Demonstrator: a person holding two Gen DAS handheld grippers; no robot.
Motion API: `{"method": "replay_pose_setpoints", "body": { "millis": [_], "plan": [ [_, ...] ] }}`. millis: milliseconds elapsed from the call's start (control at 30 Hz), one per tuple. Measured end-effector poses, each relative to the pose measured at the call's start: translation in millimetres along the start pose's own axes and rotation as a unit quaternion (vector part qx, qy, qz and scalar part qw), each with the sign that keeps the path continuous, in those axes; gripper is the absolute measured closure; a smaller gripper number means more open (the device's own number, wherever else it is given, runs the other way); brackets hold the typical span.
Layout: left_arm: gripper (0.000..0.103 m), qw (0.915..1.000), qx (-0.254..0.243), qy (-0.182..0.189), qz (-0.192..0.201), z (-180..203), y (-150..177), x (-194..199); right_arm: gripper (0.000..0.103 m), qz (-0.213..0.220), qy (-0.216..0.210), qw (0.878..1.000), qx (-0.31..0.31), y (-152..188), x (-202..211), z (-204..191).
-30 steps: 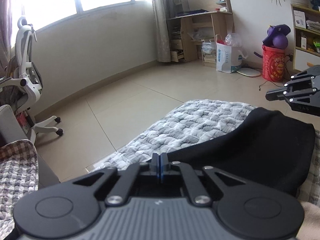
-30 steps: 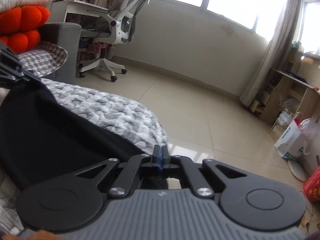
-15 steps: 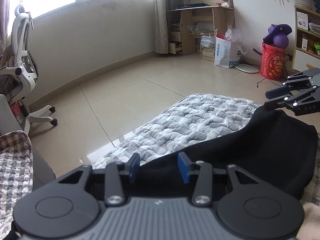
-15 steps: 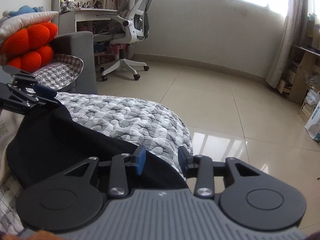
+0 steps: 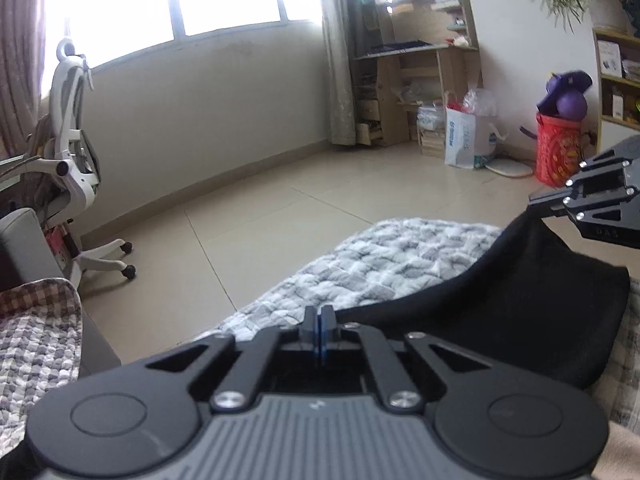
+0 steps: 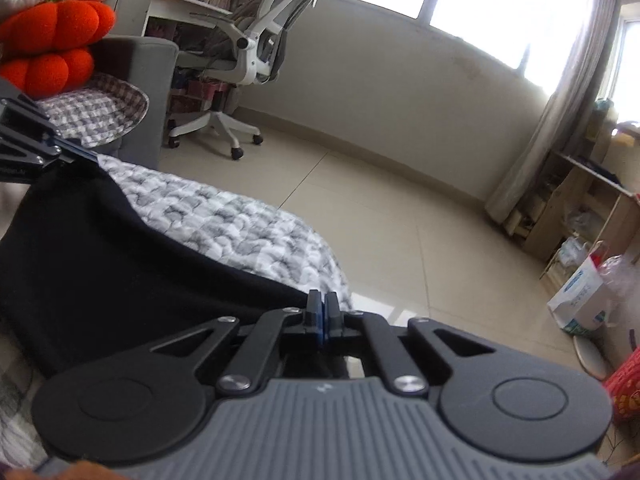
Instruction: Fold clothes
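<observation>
Over the quilted bed (image 5: pixel 384 256) edge, left claw (image 5: pixel 319 326) and right claw (image 6: pixel 320 316) each clenched, apparently pinching the black garment (image 6: pixel 100 256).

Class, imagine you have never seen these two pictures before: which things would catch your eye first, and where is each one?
First the black garment, stretched over the grey patterned quilt between the left gripper and the right gripper, each shut on an edge of it. Next the orange pumpkin cushions, stacked at the far left of the right wrist view. Then the red bucket on the floor by the shelves.
</observation>
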State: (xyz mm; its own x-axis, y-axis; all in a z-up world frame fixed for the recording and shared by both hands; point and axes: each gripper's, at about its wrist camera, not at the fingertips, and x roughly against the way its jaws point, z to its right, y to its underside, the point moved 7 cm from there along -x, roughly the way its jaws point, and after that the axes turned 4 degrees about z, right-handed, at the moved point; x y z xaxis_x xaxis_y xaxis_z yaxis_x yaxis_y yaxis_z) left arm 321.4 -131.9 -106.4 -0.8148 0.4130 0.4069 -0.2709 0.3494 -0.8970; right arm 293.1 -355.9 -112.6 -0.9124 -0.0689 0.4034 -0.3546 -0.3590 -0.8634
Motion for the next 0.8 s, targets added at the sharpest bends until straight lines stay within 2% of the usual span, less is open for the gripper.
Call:
{"method": "replay_pose_setpoints", "body": {
  "millis": [100,200,300,367,400,433,500,567,600,667,700,733,800],
  "plan": [
    [0.102,0.9991,0.03,-0.021,0.022,-8.9,-7.5,1.4,0.103,0.018,0.034,0.999,0.002,-10.0,-0.4,12.3],
    [0.102,0.9991,0.036,-0.02,-0.004,-5.4,-1.2,-11.9,0.103,0.003,0.036,0.999,-0.018,-13.0,-16.6,21.9],
    [0.098,0.9989,0.031,-0.014,-0.033,-2.5,3.4,-20.3,0.103,-0.011,0.009,0.999,-0.049,-9.0,-25.0,23.7],
    [0.094,0.9986,0.03,-0.013,-0.041,-2.4,4.8,-21.4,0.094,-0.015,-0.014,0.998,-0.068,-6.9,-25.0,24.1],
    [0.087,0.9987,0.03,-0.013,-0.039,-3.2,4.6,-19.8,0.086,-0.015,-0.026,0.997,-0.076,-6.0,-23.5,24.2],
    [0.077,0.9987,0.033,-0.012,-0.037,-4.3,4.1,-17.8,0.073,-0.016,-0.038,0.996,-0.085,-5.2,-22.0,24.2],
    [0.064,0.9986,0.043,-0.008,-0.029,-7.0,5.2,-11.2,0.056,-0.018,-0.063,0.992,-0.105,-2.0,-19.1,23.4],
    [0.063,0.9982,0.05,0.001,-0.033,-8.1,6.1,-9.6,0.055,-0.03,-0.087,0.988,-0.123,3.4,-19.1,20.5],
    [0.063,0.998,0.051,0.004,-0.037,-8.1,7.5,-10.0,0.056,-0.039,-0.094,0.987,-0.127,6.8,-20.5,18.5],
    [0.063,0.9978,0.047,0.007,-0.046,-6.2,10.9,-12.9,0.064,-0.055,-0.094,0.987,-0.122,14.0,-24.0,13.2],
    [0.062,0.9977,0.046,0.008,-0.049,-5.5,12.5,-13.9,0.088,-0.052,-0.098,0.986,-0.124,15.3,-22.6,11.6],
    [0.062,0.9977,0.047,0.008,-0.049,-5.4,12.6,-14.4,0.101,-0.053,-0.101,0.985,-0.129,15.8,-20.8,11.1],
    [0.062,0.9975,0.049,0.008,-0.05,-4.5,11.5,-14.4,0.102,-0.049,-0.092,0.988,-0.116,16.1,-17.4,6.9]
  ]
}}
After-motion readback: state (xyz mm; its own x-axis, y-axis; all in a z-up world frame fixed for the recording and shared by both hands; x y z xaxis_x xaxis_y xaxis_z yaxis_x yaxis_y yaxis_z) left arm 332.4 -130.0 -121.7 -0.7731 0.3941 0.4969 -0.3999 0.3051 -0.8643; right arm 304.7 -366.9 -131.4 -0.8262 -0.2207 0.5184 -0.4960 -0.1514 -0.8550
